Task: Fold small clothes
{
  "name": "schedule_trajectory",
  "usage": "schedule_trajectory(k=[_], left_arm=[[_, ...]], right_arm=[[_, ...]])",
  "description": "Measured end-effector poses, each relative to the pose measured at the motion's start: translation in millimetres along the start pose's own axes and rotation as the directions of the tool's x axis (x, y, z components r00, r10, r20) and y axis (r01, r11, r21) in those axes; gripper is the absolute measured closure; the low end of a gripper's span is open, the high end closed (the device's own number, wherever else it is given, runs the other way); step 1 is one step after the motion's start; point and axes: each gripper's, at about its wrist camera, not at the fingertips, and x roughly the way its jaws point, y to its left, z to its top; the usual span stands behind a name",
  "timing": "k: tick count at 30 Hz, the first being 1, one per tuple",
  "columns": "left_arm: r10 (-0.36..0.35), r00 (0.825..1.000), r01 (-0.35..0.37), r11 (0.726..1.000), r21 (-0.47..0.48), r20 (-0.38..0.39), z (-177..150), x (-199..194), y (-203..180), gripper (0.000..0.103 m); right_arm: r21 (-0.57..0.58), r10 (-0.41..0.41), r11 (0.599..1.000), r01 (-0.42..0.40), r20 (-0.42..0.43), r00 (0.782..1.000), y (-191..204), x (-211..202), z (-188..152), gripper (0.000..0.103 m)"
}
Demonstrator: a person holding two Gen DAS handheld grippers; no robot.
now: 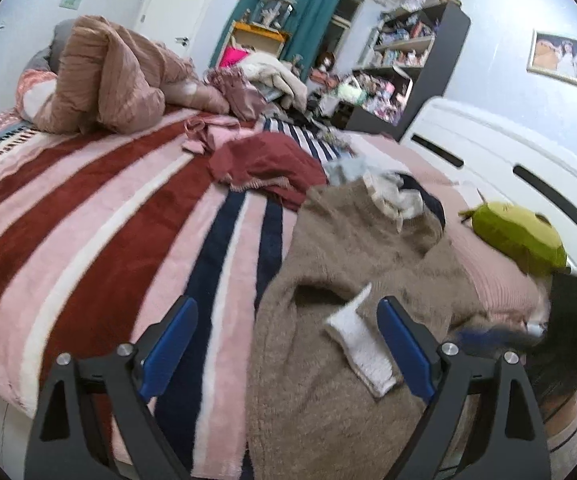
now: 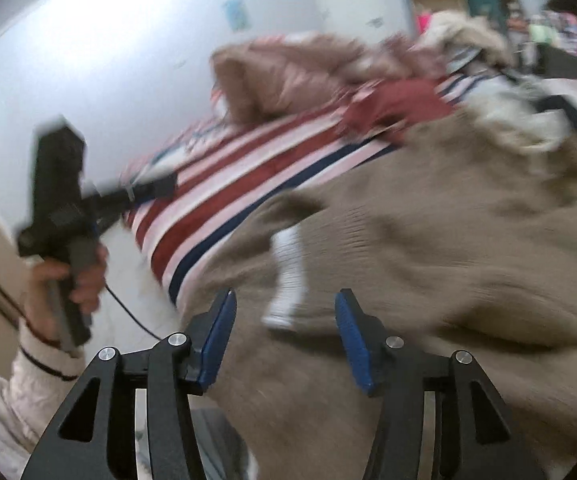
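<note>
A brown knit sweater [image 1: 352, 280] lies spread on the striped blanket [image 1: 108, 232] at the near right of the bed, with a white label [image 1: 362, 340] showing near its collar. My left gripper [image 1: 288, 320] is open and empty just above the sweater's near edge, the label between its fingers' line. In the right wrist view, blurred by motion, my right gripper [image 2: 284, 312] is open and empty over the same sweater [image 2: 448, 248], close to the white label [image 2: 288, 280]. The left gripper [image 2: 160, 186] shows there at the left, held in a hand.
A dark red garment [image 1: 268, 168], a pink one [image 1: 208, 132] and a small pile of light clothes [image 1: 392, 192] lie further back on the bed. A brown quilt [image 1: 120, 80] is heaped at the far left. A green plush toy [image 1: 520, 240] sits by the white headboard [image 1: 508, 172].
</note>
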Motion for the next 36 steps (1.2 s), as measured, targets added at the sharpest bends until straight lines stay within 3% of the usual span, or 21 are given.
schedule_trajectory(k=[4,6,8,11,12,16,19,20,21,23,25,26,27,28,31,36], left_arm=[[-0.003,0.995,0.007,0.999,0.036,-0.097,-23.9,20.6,3.8,0.013],[0.0,0.991,0.006,0.999,0.041,-0.132,-33.2,29.1,6.2,0.013],[-0.025,0.986,0.03,0.999,0.029,-0.163,-40.9,37.3,8.2,0.013],[-0.047,0.978,0.051,0.999,0.014,-0.204,-49.7,50.2,6.4,0.014],[-0.042,0.977,0.047,0.999,0.019,-0.211,-51.7,53.6,4.0,0.014],[-0.019,0.973,0.031,0.998,0.051,-0.228,-51.8,63.4,-7.1,0.014],[-0.015,0.967,0.037,0.996,0.081,-0.253,-52.2,71.7,-16.4,0.016],[-0.002,0.966,0.029,0.994,0.101,-0.258,-53.5,74.7,-20.4,0.018],[0.015,0.965,0.019,0.992,0.127,-0.262,-54.6,77.5,-25.8,0.027],[0.026,0.962,0.017,0.987,0.157,-0.271,-56.4,83.8,-36.6,0.039],[0.031,0.963,0.015,0.986,0.164,-0.269,-57.5,86.3,-43.0,0.059],[0.038,0.962,0.009,0.986,0.169,-0.271,-57.8,86.9,-45.7,0.065],[0.038,0.961,0.01,0.985,0.171,-0.275,-57.8,87.1,-48.7,0.078],[0.029,0.961,0.019,0.986,0.169,-0.277,-58.4,85.4,-49.8,0.084],[0.011,0.965,0.032,0.987,0.159,-0.263,-57.3,74.9,-53.4,0.09],[-0.088,0.979,0.108,0.989,0.103,-0.184,-45.7,38.9,-55.3,0.093]], right_arm=[[0.079,-0.179,0.982,0.171,0.095,0.979,-41.6,-75.7,-24.4,0.036],[0.125,-0.321,0.943,0.309,0.084,0.944,-68.1,-107.8,-46.0,0.035],[0.203,-0.41,0.898,0.391,0.061,0.91,-93.5,-130.4,-66.8,0.034],[0.313,-0.471,0.838,0.447,-0.001,0.882,-133.9,-153.4,-102.5,0.032],[0.336,-0.471,0.828,0.45,-0.022,0.882,-141.9,-154.6,-110.4,0.032],[0.41,-0.392,0.825,0.389,-0.08,0.917,-168.6,-151.5,-143.0,0.031],[0.312,-0.435,0.843,0.439,-0.086,0.896,-157.1,-146.0,-147.4,0.031],[0.28,-0.428,0.856,0.435,-0.088,0.899,-152.1,-143.8,-144.7,0.034],[0.266,-0.379,0.883,0.386,-0.079,0.922,-148.7,-140.4,-143.2,0.04],[0.246,-0.301,0.917,0.313,-0.086,0.95,-142.3,-126.0,-142.8,0.042],[0.188,-0.335,0.918,0.35,-0.107,0.936,-134.9,-112.4,-140.7,0.046],[0.163,-0.356,0.915,0.37,-0.111,0.928,-130.5,-104.6,-138.3,0.059],[0.164,-0.353,0.916,0.367,-0.112,0.929,-129.6,-103.6,-136.6,0.078],[0.175,-0.326,0.924,0.341,-0.107,0.939,-129.5,-103.9,-134.6,0.089],[0.183,-0.295,0.934,0.307,-0.093,0.951,-127.9,-105.0,-133.0,0.09],[0.277,-0.193,0.945,0.174,0.043,0.98,-118.4,-126.1,-127.0,0.091]])
